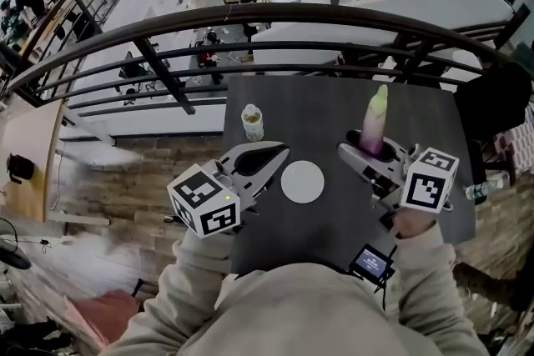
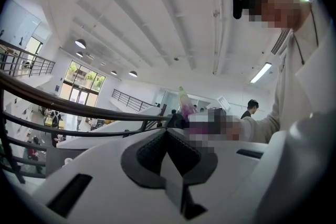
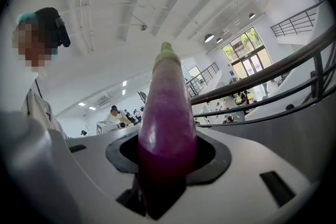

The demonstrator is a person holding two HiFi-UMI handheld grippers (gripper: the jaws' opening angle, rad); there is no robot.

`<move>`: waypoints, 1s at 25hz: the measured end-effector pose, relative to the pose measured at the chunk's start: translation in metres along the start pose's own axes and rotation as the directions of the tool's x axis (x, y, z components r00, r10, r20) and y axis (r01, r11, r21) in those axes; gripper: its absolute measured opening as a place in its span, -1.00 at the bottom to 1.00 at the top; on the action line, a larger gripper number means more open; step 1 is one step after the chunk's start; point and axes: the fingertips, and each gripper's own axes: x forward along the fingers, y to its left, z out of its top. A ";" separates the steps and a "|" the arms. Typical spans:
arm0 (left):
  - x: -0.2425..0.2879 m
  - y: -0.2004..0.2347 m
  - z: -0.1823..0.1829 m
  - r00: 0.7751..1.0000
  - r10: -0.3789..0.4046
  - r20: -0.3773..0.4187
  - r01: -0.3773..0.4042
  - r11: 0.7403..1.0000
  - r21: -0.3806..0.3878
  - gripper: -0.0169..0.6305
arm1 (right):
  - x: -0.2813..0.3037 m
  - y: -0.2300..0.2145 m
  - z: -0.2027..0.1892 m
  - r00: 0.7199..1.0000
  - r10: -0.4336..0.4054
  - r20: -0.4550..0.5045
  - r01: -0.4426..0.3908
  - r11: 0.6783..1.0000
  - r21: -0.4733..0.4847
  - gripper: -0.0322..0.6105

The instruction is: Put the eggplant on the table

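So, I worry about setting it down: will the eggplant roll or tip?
Likely stiff: the eggplant stands unbent from the right gripper. Its glossy skin may slip. Rounded and tapered, it would probably tip if stood up, and roll if laid flat.

The dark worktop (image 1: 334,108) is mostly bare, with only a round white plate (image 1: 302,181) in the middle, a small bottle (image 1: 252,122) near the left edge, and a railing (image 1: 275,11) just behind.

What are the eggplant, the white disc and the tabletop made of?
Eggplant: smooth glossy purple skin, pale green tip; real or plastic, unclear. White disc: flat, matte, perhaps paper or plastic. Tabletop: dark, matte, even; probably laminate.
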 end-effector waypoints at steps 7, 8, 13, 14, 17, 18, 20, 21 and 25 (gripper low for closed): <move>0.005 0.011 -0.011 1.000 0.001 -0.027 -0.002 0.999 -0.035 -0.93 | 0.013 -0.013 -0.007 1.000 0.002 -0.026 -0.001 0.999 0.041 -0.27; 0.005 0.013 -0.014 1.000 0.001 -0.030 -0.003 0.999 -0.043 -0.93 | 0.016 -0.014 -0.008 1.000 0.002 -0.030 0.000 0.999 0.046 -0.27; 0.000 0.028 -0.020 0.999 0.010 -0.031 -0.012 0.998 -0.065 -0.93 | 0.032 -0.017 -0.016 0.999 0.005 -0.052 -0.002 0.998 0.055 -0.27; -0.002 0.029 -0.021 0.999 0.011 -0.030 -0.013 0.998 -0.069 -0.93 | 0.034 -0.017 -0.018 0.998 0.005 -0.057 -0.002 0.998 0.057 -0.27; -0.007 0.030 -0.029 0.999 0.011 -0.031 -0.014 0.996 -0.086 -0.93 | 0.037 -0.015 -0.027 0.997 0.001 -0.073 0.003 0.998 0.066 -0.27; -0.008 0.029 -0.032 0.999 0.013 -0.033 -0.016 0.996 -0.092 -0.93 | 0.036 -0.016 -0.030 0.997 0.001 -0.078 0.004 0.998 0.069 -0.27; -0.007 0.029 -0.035 0.999 0.022 -0.036 -0.026 0.995 -0.098 -0.93 | 0.034 -0.019 -0.032 0.996 0.005 -0.085 0.002 0.997 0.074 -0.27; -0.007 0.029 -0.036 0.999 0.029 -0.037 -0.033 0.995 -0.098 -0.93 | 0.034 -0.021 -0.032 0.996 0.007 -0.088 -0.001 0.997 0.075 -0.27; -0.012 0.033 -0.041 0.998 0.053 -0.043 -0.057 0.993 -0.102 -0.93 | 0.040 -0.021 -0.038 0.994 0.015 -0.109 -0.007 0.997 0.074 -0.27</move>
